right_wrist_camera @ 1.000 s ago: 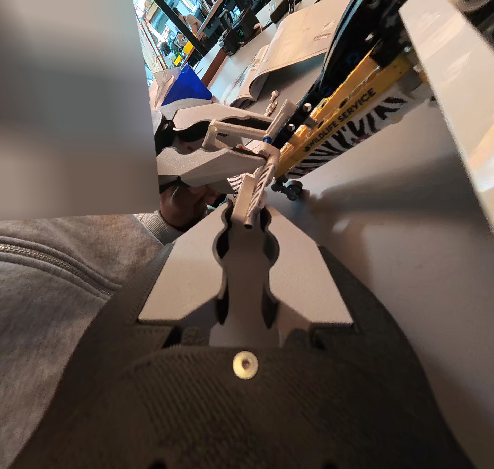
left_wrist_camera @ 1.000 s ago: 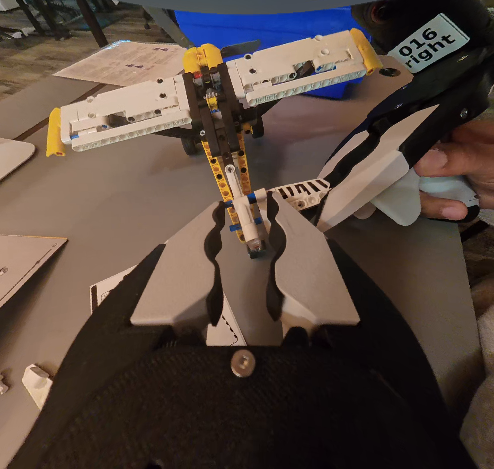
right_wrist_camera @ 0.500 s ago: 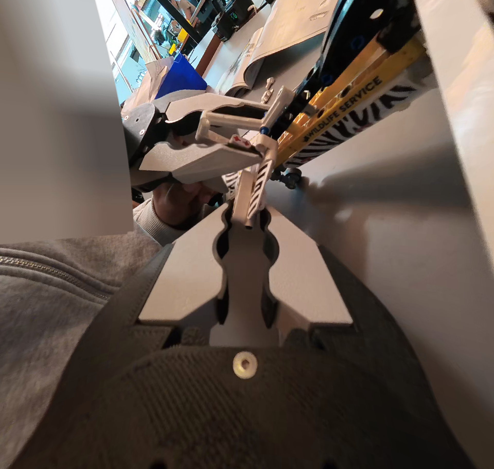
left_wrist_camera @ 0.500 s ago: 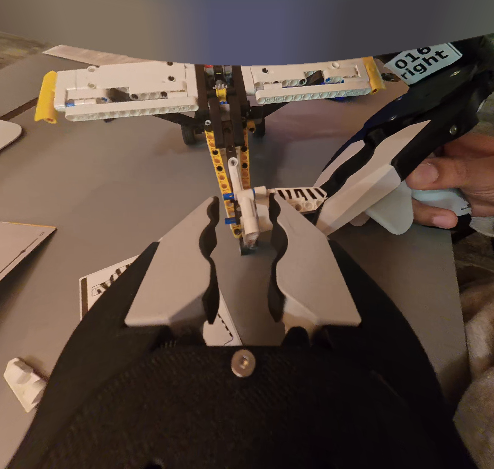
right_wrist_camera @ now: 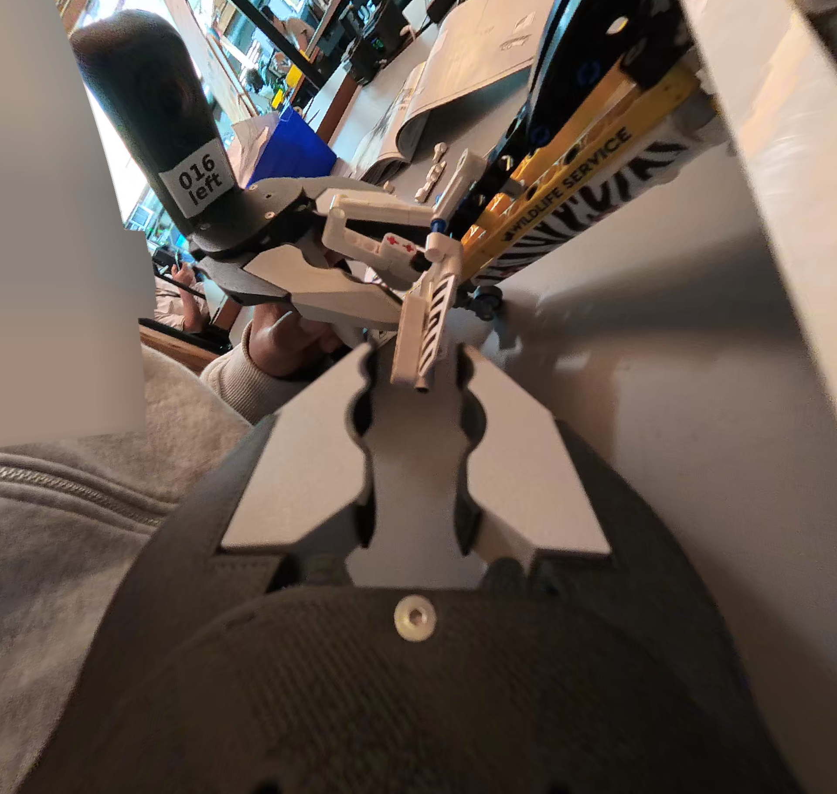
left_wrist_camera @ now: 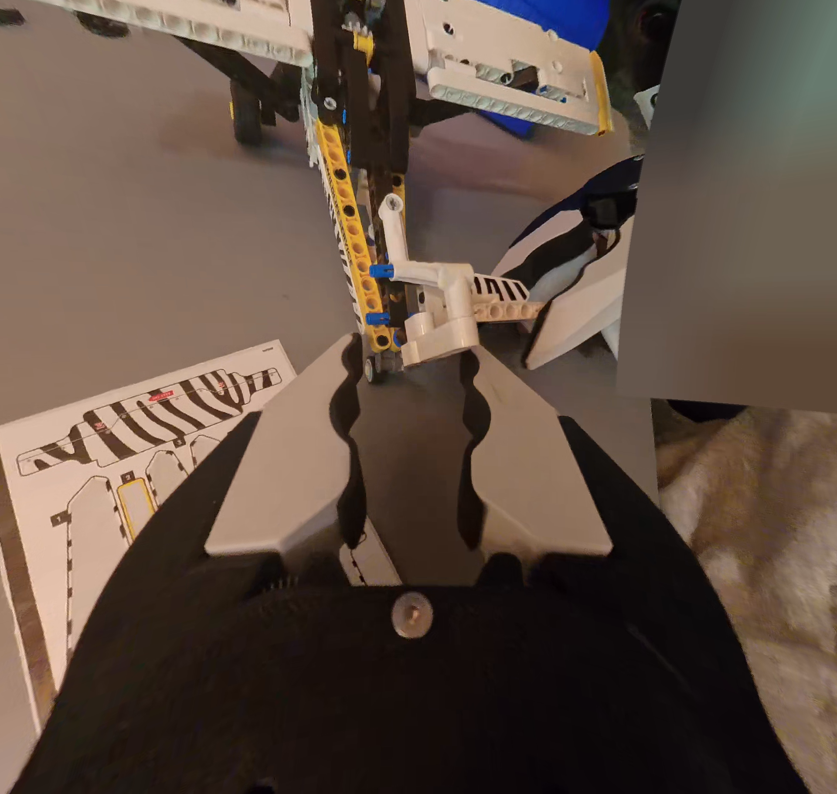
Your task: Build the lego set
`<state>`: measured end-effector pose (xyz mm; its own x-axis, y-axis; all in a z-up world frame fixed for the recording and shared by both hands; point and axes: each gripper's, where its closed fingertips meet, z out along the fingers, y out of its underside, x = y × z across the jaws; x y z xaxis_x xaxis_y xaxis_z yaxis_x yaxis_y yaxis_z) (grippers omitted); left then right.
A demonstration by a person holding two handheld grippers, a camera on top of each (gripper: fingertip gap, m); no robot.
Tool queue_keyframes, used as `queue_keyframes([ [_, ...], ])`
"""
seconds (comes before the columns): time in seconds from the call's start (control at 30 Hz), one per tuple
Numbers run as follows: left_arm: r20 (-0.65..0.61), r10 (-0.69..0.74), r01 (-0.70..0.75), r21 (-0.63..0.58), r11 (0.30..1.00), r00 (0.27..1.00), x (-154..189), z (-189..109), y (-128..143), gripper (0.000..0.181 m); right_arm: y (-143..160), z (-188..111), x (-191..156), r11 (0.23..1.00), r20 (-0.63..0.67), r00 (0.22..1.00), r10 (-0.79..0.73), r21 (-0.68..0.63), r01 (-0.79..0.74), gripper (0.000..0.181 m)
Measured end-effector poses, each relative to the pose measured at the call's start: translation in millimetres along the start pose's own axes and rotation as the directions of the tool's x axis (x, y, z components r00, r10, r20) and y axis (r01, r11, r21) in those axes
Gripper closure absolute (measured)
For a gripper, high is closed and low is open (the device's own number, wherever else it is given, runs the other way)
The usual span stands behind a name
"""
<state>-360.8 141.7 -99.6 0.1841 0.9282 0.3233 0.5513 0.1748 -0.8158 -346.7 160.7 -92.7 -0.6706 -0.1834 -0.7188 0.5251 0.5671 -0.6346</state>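
Your yellow-and-black lego plane (left_wrist_camera: 358, 147) stood on the grey worktop (left_wrist_camera: 136, 237), white tail assembly (left_wrist_camera: 437, 319) attached. Left hand-held gripper (left_wrist_camera: 407, 360) gaped empty; right hand-held gripper (right_wrist_camera: 414, 355) pinched the zebra-striped fin (right_wrist_camera: 423, 333).

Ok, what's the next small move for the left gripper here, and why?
Probably ease the left gripper forward and close on the white tail bracket: its jaws stand open just short of it, while the right gripper is at the striped fin attached there, so bracing should steady the joint.
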Motion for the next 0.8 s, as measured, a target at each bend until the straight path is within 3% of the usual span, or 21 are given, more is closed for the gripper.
queue_keyframes([
  [0.23,0.029,0.031,-0.031,-0.009,0.999,0.999,0.0,1.6,0.9,0.143,-3.8,-13.6,-1.1,0.994,-0.076,0.994,-0.084,0.061,0.089,0.125],
  [0.33,0.033,0.034,-0.034,-0.007,0.999,0.999,-0.2,1.6,0.6,0.143,-11.0,-25.0,-1.4,0.956,-0.204,0.943,-0.262,0.082,0.283,0.124],
  [0.4,0.044,0.035,-0.035,0.001,0.999,0.998,-1.3,0.9,-0.4,0.141,-17.8,-33.0,-0.1,0.869,-0.335,0.828,-0.449,0.051,0.491,0.122],
  [0.47,0.063,0.034,-0.035,0.013,0.999,0.997,-3.7,0.1,-2.3,0.137,-19.9,-36.6,2.3,0.726,-0.445,0.636,-0.630,-0.047,0.686,0.120],
  [0.57,0.083,0.047,-0.051,0.049,0.997,0.995,-4.7,-0.9,-8.5,0.136,-10.0,-28.1,6.1,0.482,-0.458,0.339,-0.822,-0.243,0.841,0.124],
  [0.63,0.090,0.061,-0.067,0.065,0.996,0.994,-4.4,-0.9,-11.6,0.137,-2.5,-20.4,14.2,0.368,-0.425,0.203,-0.882,-0.354,0.860,0.124],
  [0.7,0.087,0.073,-0.078,0.059,0.995,0.994,-2.9,0.0,-11.3,0.141,-3.4,-18.0,20.0,0.315,-0.425,0.130,-0.896,-0.400,0.861,0.131],
  [0.8,0.093,0.086,-0.091,0.052,0.994,0.992,-2.4,0.9,-10.6,0.143,-8.2,-18.1,16.4,0.330,-0.425,0.164,-0.890,-0.354,0.875,0.137],
])
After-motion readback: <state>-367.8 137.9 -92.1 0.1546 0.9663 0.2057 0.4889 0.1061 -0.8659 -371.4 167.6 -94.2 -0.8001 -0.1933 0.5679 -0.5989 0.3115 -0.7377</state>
